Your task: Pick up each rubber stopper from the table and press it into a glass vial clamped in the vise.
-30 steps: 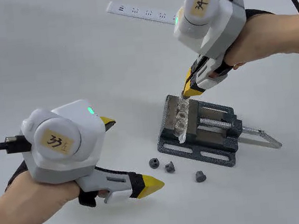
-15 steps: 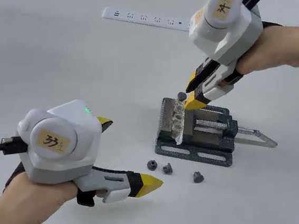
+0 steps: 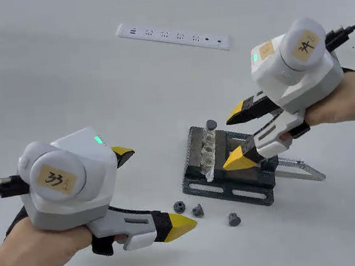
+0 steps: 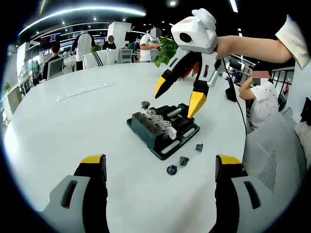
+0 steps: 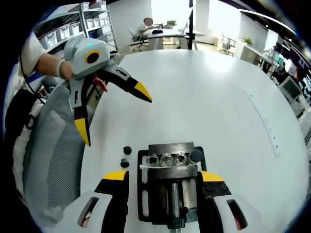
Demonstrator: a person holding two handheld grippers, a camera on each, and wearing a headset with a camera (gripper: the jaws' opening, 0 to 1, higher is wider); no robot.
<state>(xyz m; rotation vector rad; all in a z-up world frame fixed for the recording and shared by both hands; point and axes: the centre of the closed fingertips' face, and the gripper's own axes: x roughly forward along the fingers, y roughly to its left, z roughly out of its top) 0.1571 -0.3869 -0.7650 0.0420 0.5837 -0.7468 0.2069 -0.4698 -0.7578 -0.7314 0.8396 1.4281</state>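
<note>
Rubber stoppers lie loose (image 3: 197,209) in a short row of three on the table (image 3: 64,68), between the vise (image 3: 228,185) and the table's near edge. A fourth stopper (image 3: 211,125) sits on the mouth of the vial at the far end of the row of glass vials (image 3: 207,155) clamped in the vise. The other three mouths look open in the right gripper view. The left gripper (image 3: 151,189) hovers over the near edge just beside the loose stoppers, its jaws spread wide and holding nothing. The right gripper (image 3: 236,138) hangs above the vise, its jaws also well apart and empty. The step in hand looks like fetching the next stopper, and the left gripper seems better placed for it. It would do well to come down straight over the nearest stopper and straddle only that one, since its neighbours lie close. Closing on the broad head with the narrow plug pointing down should let it enter a vial squarely. The press should follow the vial's axis, gently, because glass may crack or tilt in the clamp.
</note>
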